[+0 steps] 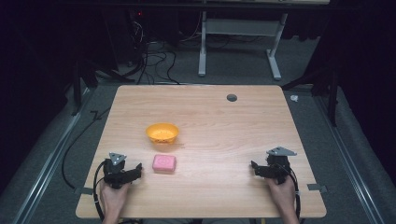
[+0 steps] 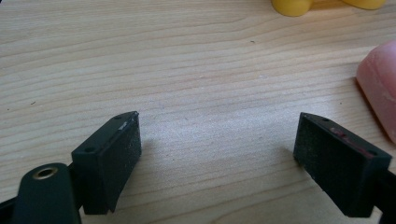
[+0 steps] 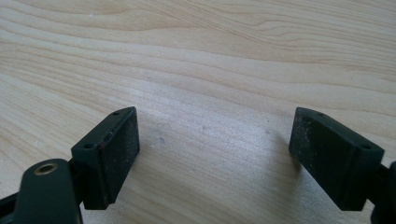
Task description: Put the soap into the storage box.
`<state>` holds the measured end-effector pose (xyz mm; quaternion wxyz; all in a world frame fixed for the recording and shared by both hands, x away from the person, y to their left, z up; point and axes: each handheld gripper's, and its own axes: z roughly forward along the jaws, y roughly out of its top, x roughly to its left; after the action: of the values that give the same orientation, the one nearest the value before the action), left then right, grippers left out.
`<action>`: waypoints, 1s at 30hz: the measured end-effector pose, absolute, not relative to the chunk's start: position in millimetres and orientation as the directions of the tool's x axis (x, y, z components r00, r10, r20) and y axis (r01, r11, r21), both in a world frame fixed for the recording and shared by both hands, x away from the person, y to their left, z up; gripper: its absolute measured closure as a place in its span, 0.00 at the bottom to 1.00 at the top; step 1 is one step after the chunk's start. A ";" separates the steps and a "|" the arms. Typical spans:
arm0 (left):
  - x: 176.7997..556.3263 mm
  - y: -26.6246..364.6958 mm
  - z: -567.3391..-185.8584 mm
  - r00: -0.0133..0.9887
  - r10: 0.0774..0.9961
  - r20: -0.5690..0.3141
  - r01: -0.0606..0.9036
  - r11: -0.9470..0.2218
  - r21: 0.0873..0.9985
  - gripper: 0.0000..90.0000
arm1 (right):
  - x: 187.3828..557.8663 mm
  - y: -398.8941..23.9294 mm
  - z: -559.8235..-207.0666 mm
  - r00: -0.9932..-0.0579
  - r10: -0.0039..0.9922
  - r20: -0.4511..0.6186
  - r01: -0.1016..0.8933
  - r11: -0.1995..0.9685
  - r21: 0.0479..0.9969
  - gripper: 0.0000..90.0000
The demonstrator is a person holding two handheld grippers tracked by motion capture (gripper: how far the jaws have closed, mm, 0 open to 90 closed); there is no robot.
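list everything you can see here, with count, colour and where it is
bowl: 1, yellow-orange, middle of the table, beyond the block
block: 1, pink, rounded corners, near side, just right of the left gripper
table: 1, light wood, centre of the high view
table hole: 1, dark grey, round, far edge of the tabletop
frame: 1, grey metal, on the floor beyond the table
cables: several, black, floor beyond the table
left gripper: 1, black, near left, jaws apart, holding nothing
right gripper: 1, black, near right, jaws apart, holding nothing

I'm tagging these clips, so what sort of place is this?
Probably a lab recording setup: a lone wooden table on grey carpet, dark curtains around it, loose cables on the floor behind, and an equipment stand.
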<state>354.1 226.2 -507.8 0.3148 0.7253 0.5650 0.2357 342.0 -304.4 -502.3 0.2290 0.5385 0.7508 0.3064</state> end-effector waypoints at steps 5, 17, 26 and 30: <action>353.8 227.1 -504.3 0.245 0.969 -0.043 0.673 -0.138 0.727 0.16 | 342.0 -304.3 -502.3 -0.313 0.950 -0.013 0.668 0.231 0.707 0.19; 345.2 214.2 -480.8 0.272 0.960 -0.065 0.648 -0.133 0.750 0.11 | 341.9 -304.3 -502.4 -0.316 0.949 -0.011 0.668 0.231 0.707 0.19; 337.9 193.5 -463.8 0.304 0.951 -0.062 0.637 -0.155 0.755 0.10 | 341.7 -304.3 -502.2 -0.319 0.948 -0.012 0.669 0.234 0.706 0.19; 335.9 183.0 -458.5 0.327 0.943 -0.055 0.638 -0.178 0.749 0.10 | 341.5 -304.0 -502.3 -0.321 0.947 -0.011 0.668 0.234 0.706 0.19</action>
<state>335.9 183.0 -458.5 0.3495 0.7359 0.5374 0.2181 341.5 -304.0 -502.3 0.2266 0.5370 0.7522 0.3074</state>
